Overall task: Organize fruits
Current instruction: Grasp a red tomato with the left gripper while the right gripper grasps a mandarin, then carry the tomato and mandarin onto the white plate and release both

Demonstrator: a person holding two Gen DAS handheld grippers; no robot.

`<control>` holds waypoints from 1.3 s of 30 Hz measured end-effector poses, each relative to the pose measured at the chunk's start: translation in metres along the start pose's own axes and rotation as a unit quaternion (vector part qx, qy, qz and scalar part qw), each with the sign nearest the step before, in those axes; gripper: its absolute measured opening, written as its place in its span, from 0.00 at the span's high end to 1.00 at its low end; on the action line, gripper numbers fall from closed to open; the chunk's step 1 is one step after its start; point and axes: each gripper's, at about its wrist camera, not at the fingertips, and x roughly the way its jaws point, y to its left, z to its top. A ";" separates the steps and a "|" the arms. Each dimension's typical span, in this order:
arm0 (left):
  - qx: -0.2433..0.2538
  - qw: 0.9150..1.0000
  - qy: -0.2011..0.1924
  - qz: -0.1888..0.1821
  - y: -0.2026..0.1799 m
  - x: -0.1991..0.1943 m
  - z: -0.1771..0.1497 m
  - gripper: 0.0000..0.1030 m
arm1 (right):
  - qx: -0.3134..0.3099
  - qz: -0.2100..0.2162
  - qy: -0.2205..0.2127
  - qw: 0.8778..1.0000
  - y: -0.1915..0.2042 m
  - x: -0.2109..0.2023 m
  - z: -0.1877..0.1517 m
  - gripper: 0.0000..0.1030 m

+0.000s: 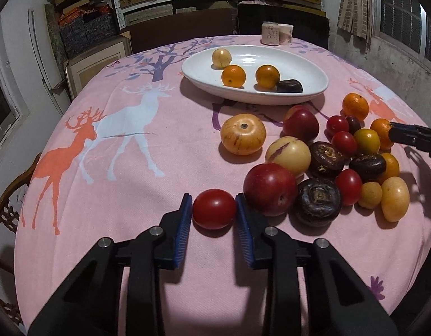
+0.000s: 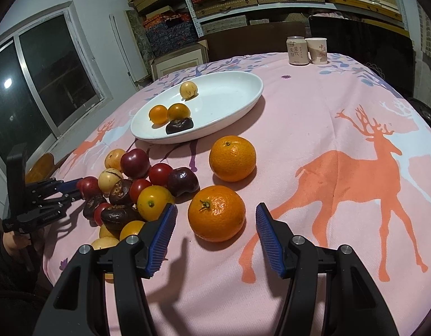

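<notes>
White dish [image 1: 204,79]: two oranges, yellow fruit, dark fruit.

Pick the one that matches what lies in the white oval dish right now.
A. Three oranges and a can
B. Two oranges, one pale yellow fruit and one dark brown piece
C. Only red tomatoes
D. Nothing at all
B: the white dish holds two oranges, a pale yellow fruit and a dark brown piece, the same four also showing in the right wrist view.

Fruit pile [image 1: 341,168] crowds right; cloth [image 1: 131,196] left & route to dish [image 1: 204,75] open.
</notes>
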 end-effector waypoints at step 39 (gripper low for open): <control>-0.043 0.999 0.004 -0.002 0.003 -0.006 -0.012 0.72 | -0.007 -0.019 0.030 0.999 0.005 0.019 0.008 0.57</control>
